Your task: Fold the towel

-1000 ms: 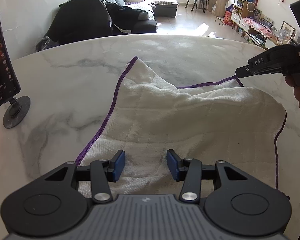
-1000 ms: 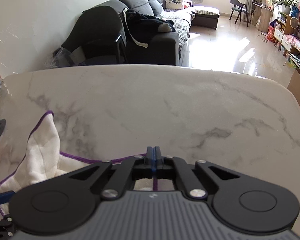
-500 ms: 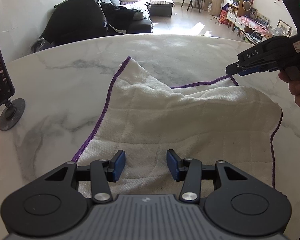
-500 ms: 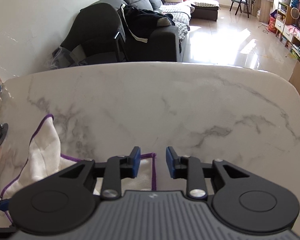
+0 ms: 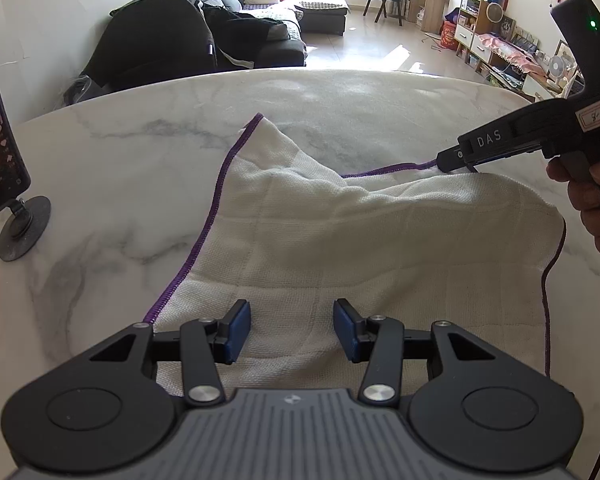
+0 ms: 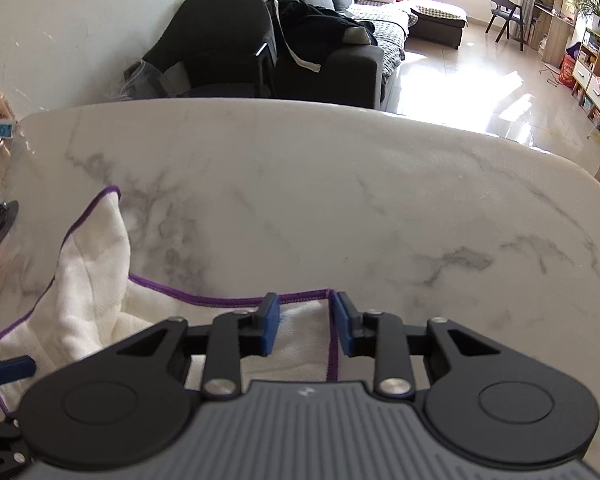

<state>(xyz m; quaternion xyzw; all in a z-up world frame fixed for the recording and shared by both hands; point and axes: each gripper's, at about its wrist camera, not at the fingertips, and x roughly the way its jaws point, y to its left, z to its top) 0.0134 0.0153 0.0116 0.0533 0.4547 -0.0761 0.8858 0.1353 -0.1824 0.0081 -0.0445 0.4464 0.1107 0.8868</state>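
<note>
A white towel with a purple hem (image 5: 340, 240) lies loosely folded on the marble table (image 5: 120, 184). My left gripper (image 5: 292, 330) is open and empty, hovering over the towel's near edge. My right gripper (image 6: 303, 326) is open over the towel's far right corner (image 6: 300, 344), with the purple hem between its fingers. In the left wrist view the right gripper (image 5: 456, 160) shows at the right, its tip at the towel's far edge. The towel's far left corner (image 6: 100, 216) stands up a little.
A phone on a round stand (image 5: 4, 184) stands at the table's left edge. A dark sofa (image 6: 280, 48) lies beyond the table's far edge. Shelves and a chair are at the far right of the room.
My right gripper has opened and let go of the towel's far right corner, then opened wider. The towel has settled lower on the table. My left gripper stays open.
</note>
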